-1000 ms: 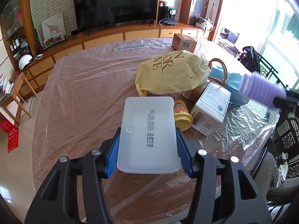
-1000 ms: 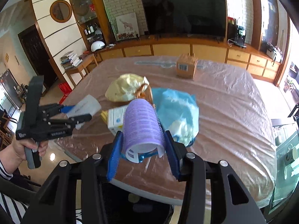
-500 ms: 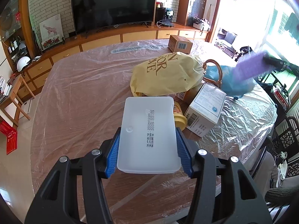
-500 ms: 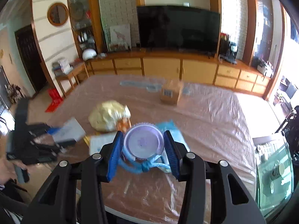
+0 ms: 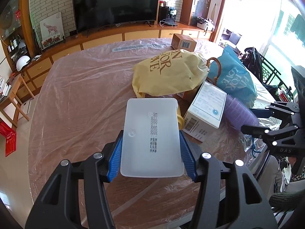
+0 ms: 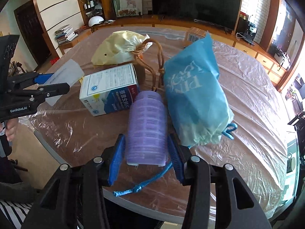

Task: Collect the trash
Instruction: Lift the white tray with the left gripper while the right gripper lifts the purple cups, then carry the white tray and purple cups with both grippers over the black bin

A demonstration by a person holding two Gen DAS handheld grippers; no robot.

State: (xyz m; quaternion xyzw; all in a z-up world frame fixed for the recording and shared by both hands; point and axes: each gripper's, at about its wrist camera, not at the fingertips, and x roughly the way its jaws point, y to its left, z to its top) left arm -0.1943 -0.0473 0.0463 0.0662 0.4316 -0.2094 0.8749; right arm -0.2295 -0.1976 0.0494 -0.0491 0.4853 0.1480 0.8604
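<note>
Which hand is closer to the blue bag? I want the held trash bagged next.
Right, probably. The right gripper, shut on the purple cup stack, sits beside the blue bag; the left gripper holds the white tray farther off.

television (image 5: 116, 3), white helmet (image 5: 22, 62) (on sideboard)

Left wrist view looks along its claw (image 5: 150, 152) across the bench (image 5: 80, 95) toward the television (image 5: 116, 3); right wrist view faces in from the opposite edge. Both closely share the white box (image 5: 205, 110) (image 6: 110, 87).
</note>
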